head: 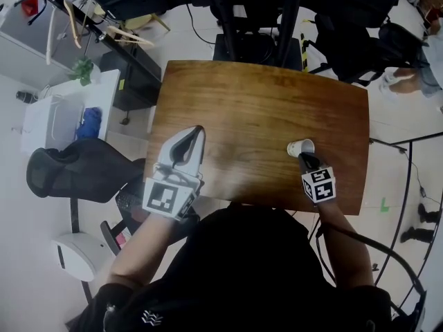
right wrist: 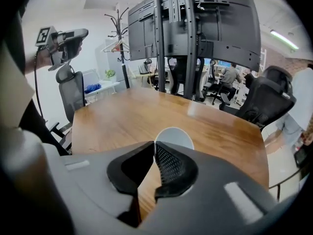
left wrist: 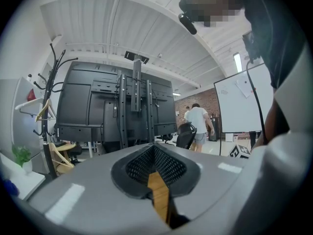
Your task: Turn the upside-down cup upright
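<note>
A white paper cup (head: 301,146) is at the right of the wooden table (head: 256,109), tilted with its open mouth showing in the head view. My right gripper (head: 305,158) comes at it from the near side, pointing steeply down, and is shut on the cup's wall. In the right gripper view the cup's round white rim (right wrist: 174,135) shows just past the closed tips of the right gripper (right wrist: 155,145). My left gripper (head: 196,131) hangs level over the table's left part, shut and holding nothing. In the left gripper view the left gripper (left wrist: 154,149) has its jaws together.
A black monitor stand (right wrist: 190,38) rises behind the table's far edge. Black office chairs (head: 73,171) stand left of the table, with a white cabinet (head: 66,109) beyond. Another chair (right wrist: 266,102) and a person are at the right. The table's near edge runs just below my right gripper.
</note>
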A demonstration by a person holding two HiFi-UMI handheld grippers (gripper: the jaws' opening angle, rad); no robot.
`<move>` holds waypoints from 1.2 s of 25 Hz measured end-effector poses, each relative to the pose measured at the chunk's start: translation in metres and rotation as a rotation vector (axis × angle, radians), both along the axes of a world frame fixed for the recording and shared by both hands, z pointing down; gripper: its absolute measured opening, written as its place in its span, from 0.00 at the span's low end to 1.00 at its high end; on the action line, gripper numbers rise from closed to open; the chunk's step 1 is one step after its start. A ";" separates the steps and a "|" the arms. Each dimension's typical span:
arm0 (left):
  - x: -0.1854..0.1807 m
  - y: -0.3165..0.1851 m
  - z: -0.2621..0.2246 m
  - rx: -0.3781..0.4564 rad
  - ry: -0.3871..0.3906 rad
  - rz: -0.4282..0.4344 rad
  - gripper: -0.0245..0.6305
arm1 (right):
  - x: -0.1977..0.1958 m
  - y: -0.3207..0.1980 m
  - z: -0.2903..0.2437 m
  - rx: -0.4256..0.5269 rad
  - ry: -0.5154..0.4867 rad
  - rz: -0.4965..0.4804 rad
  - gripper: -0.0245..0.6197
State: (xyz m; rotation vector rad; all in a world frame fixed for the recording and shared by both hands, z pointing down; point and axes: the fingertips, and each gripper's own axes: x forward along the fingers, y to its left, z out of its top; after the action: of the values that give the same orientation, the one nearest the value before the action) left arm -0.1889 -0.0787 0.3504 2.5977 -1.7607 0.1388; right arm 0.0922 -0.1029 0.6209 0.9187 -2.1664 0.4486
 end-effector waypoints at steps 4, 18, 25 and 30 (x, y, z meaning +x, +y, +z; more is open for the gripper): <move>-0.001 0.001 -0.004 -0.001 0.020 -0.007 0.04 | -0.007 0.002 0.002 -0.001 0.019 -0.018 0.06; -0.018 0.012 -0.013 0.055 0.036 -0.030 0.04 | -0.050 0.012 0.012 0.001 0.064 -0.154 0.06; -0.033 0.021 -0.004 -0.011 0.025 -0.092 0.04 | -0.059 0.011 0.014 -0.026 0.061 -0.160 0.07; -0.040 0.025 0.000 -0.011 0.017 -0.101 0.04 | -0.061 0.009 0.017 -0.050 0.049 -0.151 0.11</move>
State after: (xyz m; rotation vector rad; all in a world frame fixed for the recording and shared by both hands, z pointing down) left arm -0.2294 -0.0540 0.3501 2.4880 -1.8747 0.1252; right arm 0.0308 -0.0934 0.6381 0.7255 -2.1517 0.3996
